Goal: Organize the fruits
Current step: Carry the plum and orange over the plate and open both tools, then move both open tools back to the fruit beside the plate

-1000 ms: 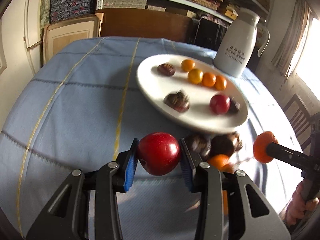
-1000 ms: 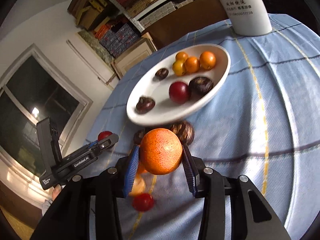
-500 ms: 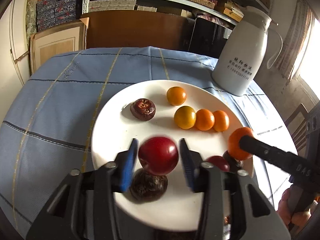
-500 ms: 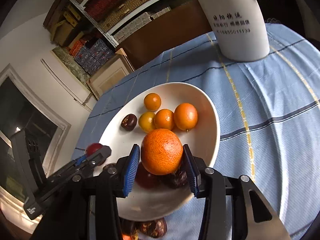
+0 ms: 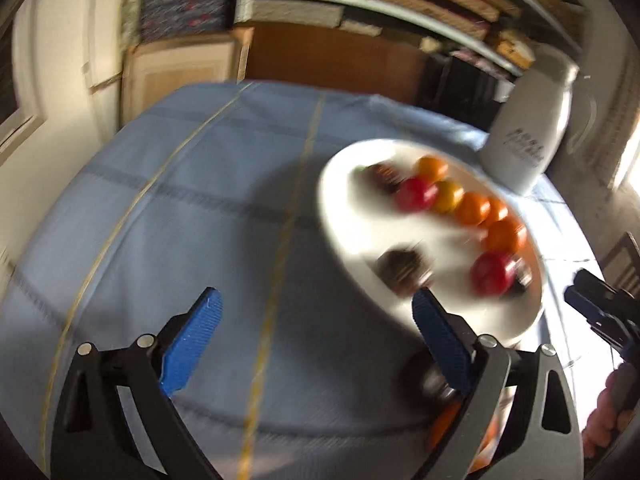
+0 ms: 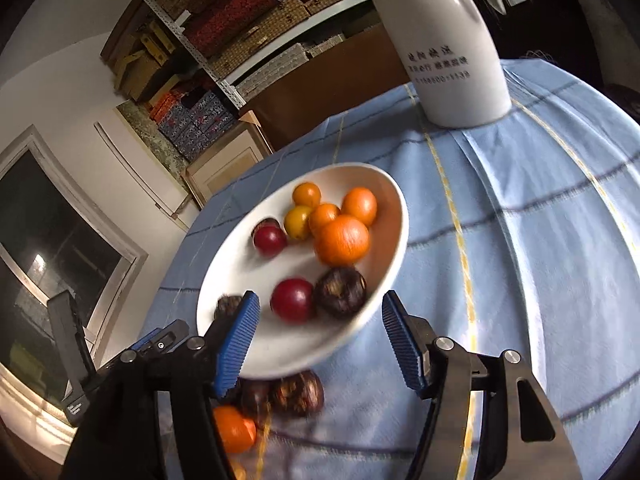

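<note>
Now both fruits released onto plate; left gripper, right gripper opening, empty.

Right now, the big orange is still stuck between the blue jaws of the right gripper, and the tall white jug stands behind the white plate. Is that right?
Not quite. The right wrist view shows the right gripper with its jaws opening and nothing between them. The big round orange lies on the white oval plate among the other fruit. The tall white jug does stand behind the plate.
</note>
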Demonstrator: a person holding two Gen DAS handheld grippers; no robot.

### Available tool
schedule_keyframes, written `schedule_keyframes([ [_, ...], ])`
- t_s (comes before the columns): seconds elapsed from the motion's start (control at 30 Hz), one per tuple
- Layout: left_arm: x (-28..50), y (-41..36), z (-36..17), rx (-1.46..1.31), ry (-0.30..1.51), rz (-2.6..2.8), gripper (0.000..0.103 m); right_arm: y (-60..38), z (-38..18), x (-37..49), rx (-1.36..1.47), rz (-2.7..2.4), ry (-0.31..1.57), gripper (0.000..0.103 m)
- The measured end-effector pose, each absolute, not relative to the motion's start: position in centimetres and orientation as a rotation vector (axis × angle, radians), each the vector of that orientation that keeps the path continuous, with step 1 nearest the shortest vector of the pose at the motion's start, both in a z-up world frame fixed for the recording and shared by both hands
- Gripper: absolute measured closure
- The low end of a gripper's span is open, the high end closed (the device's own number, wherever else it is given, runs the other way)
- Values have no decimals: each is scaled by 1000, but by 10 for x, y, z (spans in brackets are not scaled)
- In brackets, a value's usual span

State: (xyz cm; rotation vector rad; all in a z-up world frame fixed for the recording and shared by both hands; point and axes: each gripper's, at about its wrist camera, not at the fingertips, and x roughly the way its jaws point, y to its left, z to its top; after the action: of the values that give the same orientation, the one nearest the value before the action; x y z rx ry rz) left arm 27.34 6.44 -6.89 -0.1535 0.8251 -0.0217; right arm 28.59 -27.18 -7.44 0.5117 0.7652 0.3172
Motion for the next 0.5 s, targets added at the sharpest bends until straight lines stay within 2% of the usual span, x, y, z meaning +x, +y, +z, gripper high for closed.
schedule_keyframes([
  [0.13, 250, 83, -77, -225, 853, -4, 8, -273, -82, 262, 518, 320, 778, 33],
  [0.5, 233, 82, -94, -137, 904, 65, 5, -239, -95, 251, 437, 394, 864, 33],
])
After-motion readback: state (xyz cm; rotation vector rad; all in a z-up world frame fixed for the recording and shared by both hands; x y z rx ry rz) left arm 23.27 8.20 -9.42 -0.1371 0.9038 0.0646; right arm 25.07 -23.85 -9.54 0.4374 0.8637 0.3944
